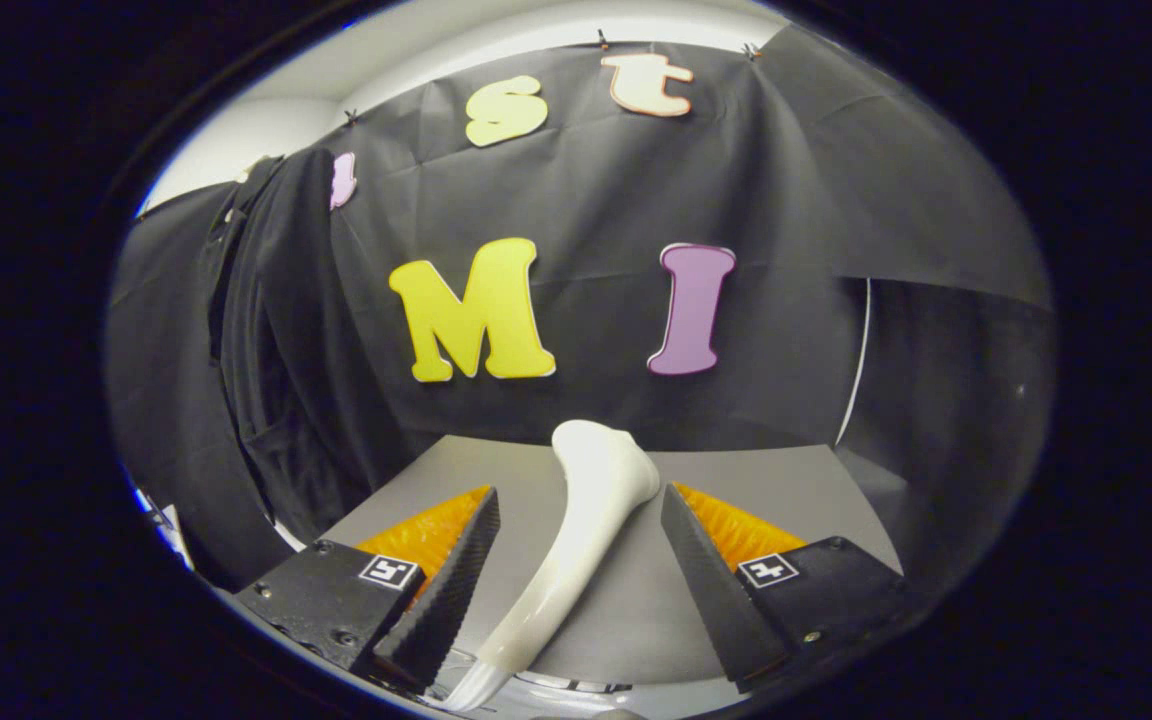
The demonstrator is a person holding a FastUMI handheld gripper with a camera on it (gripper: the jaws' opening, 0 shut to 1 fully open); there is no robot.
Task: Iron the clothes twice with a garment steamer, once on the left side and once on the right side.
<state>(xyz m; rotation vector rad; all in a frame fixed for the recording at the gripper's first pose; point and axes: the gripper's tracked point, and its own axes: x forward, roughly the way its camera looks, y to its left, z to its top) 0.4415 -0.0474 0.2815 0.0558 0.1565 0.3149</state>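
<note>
fingers: gripper [576,580] spread wide, touching nothing, lined up to straddle the handle.
steamer: white curved plastic garment steamer [586,530] lies between the fingers on the grey tabletop [786,480], head pointing away, not yet gripped.
clothes: black garment [266,330] hangs beyond, left of the fingers, against the wall cloth.

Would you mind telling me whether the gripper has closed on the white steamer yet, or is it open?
Open. The gripper has its fingers spread, and the white steamer lies on the grey table between them with gaps on both sides.
</note>
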